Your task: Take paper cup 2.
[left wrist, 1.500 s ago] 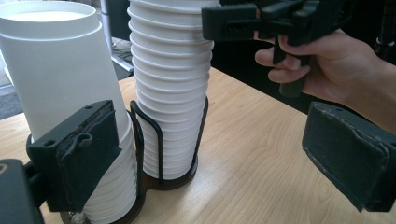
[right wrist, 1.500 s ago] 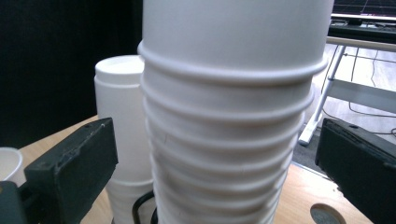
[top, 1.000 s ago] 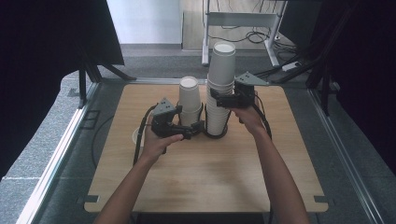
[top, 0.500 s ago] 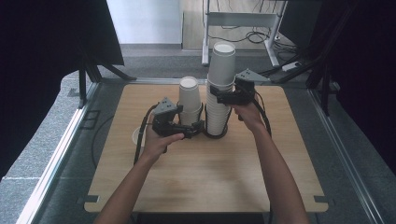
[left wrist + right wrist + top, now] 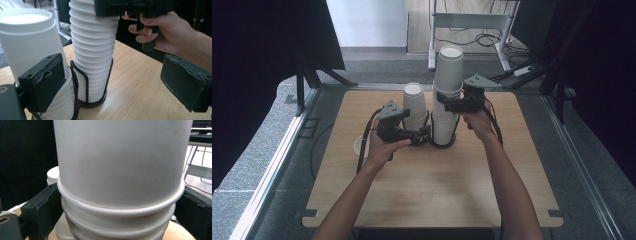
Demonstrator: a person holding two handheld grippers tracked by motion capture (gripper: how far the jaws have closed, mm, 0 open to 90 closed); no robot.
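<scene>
Two stacks of white paper cups stand side by side on the wooden surface (image 5: pixel 432 190), each in a black wire holder.

Left hand-held gripper (image 5: pixel 424 135): low, just in front of the shorter cup stack (image 5: pixel 414 107). Jaws spread wide in the left gripper view; its left jaw lies against the shorter stack's lower cups, its right jaw hangs free over bare wood w/ nothing between. The wire holder (image 5: pixel 86 85) of the taller stack sits ahead, btwn the jaws but farther off. Behind this gripper's left side, a white round thing (image 5: pixel 358 146) lies flat on the surface, mostly hidden by the hand.

Taller cup stack (image 5: pixel 447 100): just right of the shorter one, nearly touching.

Right hand-held gripper (image 5: pixel 446 104): higher up, at the taller stack's upper part, jaws on either side of the cups just under the rim of the top cup (image 5: pixel 120 162). Jaws look closed against the stack, pinching it below that rim. Top cup sits raised above the rest.
</scene>
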